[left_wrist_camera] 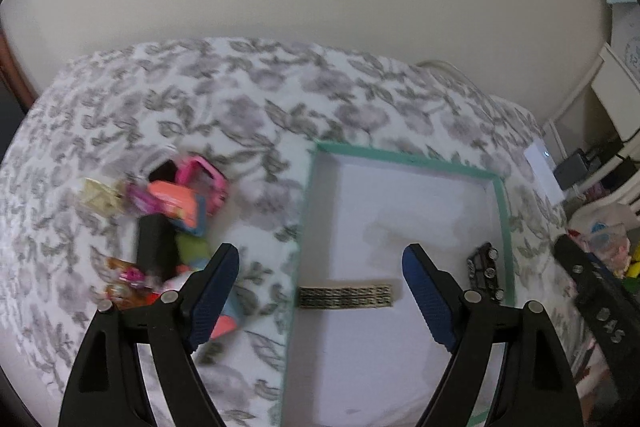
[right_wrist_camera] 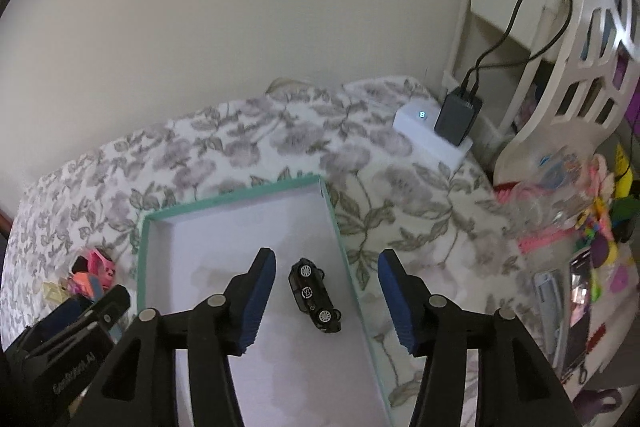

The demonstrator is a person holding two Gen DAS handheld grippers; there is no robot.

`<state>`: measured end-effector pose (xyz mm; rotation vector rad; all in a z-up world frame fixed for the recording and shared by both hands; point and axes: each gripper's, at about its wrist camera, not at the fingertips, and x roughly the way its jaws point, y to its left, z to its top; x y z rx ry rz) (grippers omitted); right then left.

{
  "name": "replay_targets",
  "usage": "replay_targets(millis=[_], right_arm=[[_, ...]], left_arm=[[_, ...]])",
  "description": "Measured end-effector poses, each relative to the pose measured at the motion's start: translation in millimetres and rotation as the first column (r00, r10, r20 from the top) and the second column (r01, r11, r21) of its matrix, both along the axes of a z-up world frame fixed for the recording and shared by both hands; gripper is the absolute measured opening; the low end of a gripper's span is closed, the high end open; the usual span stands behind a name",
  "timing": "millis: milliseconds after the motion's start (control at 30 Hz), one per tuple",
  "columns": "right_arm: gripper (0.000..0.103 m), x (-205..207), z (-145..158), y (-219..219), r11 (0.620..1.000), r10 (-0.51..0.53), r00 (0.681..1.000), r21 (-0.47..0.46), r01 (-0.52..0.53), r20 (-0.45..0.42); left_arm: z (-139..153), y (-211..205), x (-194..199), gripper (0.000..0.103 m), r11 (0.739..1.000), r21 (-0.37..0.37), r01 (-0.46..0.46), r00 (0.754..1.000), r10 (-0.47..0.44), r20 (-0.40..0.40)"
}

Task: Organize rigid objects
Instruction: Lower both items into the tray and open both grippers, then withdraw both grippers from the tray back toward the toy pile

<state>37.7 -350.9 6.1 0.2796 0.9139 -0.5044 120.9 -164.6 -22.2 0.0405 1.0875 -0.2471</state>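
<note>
Both grippers stand with fingers apart and nothing between the pads. Left gripper (left_wrist_camera: 320, 291) hangs above the near-left part of the green-rimmed box (left_wrist_camera: 404, 158); its left finger is over the bedspread (left_wrist_camera: 240, 99) outside the rim, its right finger over the white floor of the box. Right gripper (right_wrist_camera: 326, 301) hangs over the box's right side, left finger over the floor, right finger over the bedspread beyond the rim.

Patterned strip (left_wrist_camera: 346, 296): one, lying flat on the box floor between the left fingertips and a little ahead of them, long axis running across the gap from finger to finger.

Black toy car (right_wrist_camera: 315, 295): one, on its side with wheels showing, inside the box near the right wall. It lies between the right fingers, its long axis running roughly fore-and-aft, tilted slightly toward the right finger. Neither pad touches it.

Judgement: two items are in the box. The remaining pile of toys (left_wrist_camera: 168, 223) lies left of and beyond the left finger, outside the box; the left hand is clearly the nearer. The count in the pile cannot be fixed, as it is blurred; several pieces, pink, orange and black among them.

Farther right, a white device (right_wrist_camera: 430, 131) carries one dark charger (right_wrist_camera: 458, 121).
</note>
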Motion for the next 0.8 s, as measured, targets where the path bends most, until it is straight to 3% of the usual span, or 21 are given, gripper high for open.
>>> replay_targets(millis=[33, 100, 300, 400, 600, 700, 800], right_arm=[[0.065, -1, 3, 2, 1.0, 0.006, 1.0, -0.007, -0.006, 0.007], [0.07, -2, 8, 7, 1.0, 0.018, 1.0, -0.012, -0.018, 0.022], [0.074, 5, 4, 26, 0.998, 0.065, 0.998, -0.015, -0.065, 0.004], [0.083, 10, 1, 36, 0.996, 0.093, 0.996, -0.001, -0.093, 0.005], [0.092, 19, -5, 55, 0.992, 0.125, 0.992, 0.006, -0.125, -0.006], [0.103, 24, -8, 65, 0.985, 0.168, 0.986, 0.047, -0.168, 0.02], [0.103, 30, -11, 80, 0.974, 0.209, 0.977, 0.086, -0.212, 0.04]], left_arm=[[3, 4, 0, 0.093, 1.0, 0.013, -0.011, 1.0, 0.011, 0.014], [8, 10, 0, 0.098, 0.999, 0.023, -0.03, 0.999, 0.029, 0.031], [18, 35, 2, 0.099, 0.995, 0.036, -0.091, 0.995, 0.089, 0.045], [17, 52, 8, 0.099, 0.989, 0.04, -0.144, 0.989, 0.143, 0.023], [13, 96, 18, 0.099, 0.961, 0.057, -0.272, 0.962, 0.273, -0.015], [14, 121, 21, 0.099, 0.943, 0.033, -0.332, 0.942, 0.333, -0.03], [16, 141, 21, 0.099, 0.924, 0.032, -0.38, 0.924, 0.381, -0.03]])
